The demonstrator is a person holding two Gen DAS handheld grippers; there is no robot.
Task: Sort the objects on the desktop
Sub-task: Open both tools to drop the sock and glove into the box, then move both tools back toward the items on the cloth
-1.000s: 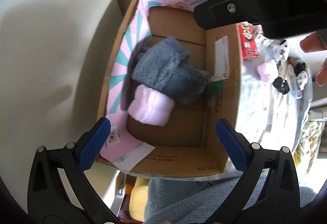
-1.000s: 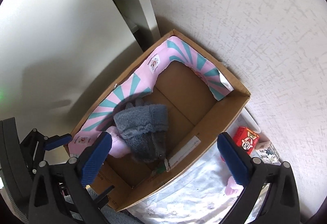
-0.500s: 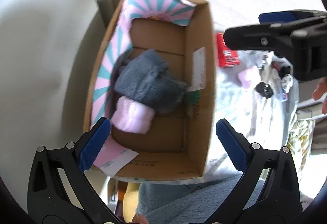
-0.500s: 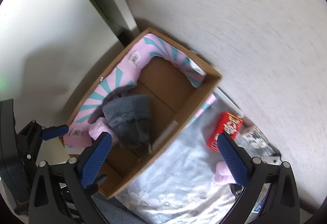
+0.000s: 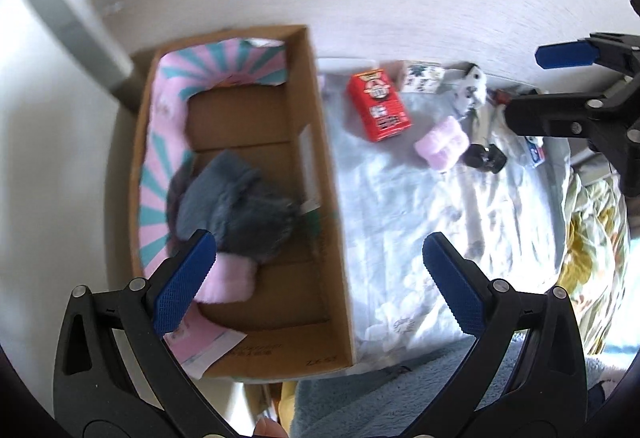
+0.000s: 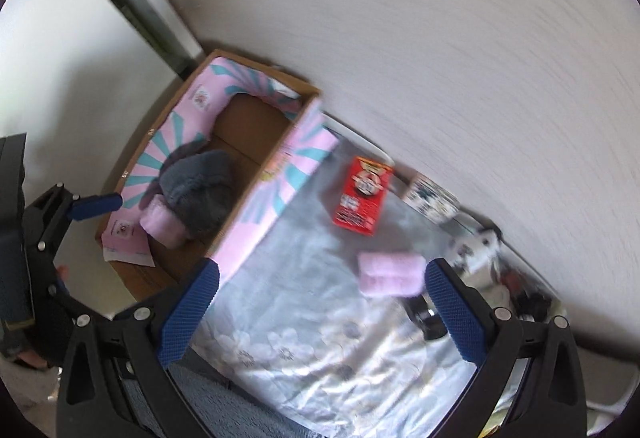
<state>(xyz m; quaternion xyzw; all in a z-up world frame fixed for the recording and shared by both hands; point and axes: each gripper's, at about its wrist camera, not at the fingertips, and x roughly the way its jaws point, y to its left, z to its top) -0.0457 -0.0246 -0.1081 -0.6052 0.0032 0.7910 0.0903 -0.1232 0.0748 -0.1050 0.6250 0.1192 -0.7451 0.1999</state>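
left gripper (image 5: 318, 280): black plastic frame with triangular cut-outs in each arm
left fingers (image 5: 184, 280): blue pads, fine knurled texture, rounded tips
left screws: silver round heads, two near each finger's base
right gripper (image 6: 318, 308): same black frame, same cut-outs
right fingers (image 6: 454, 308): blue textured pads
right screws: silver, paired on each arm
markings: none legible
finish: matte black, smooth edges
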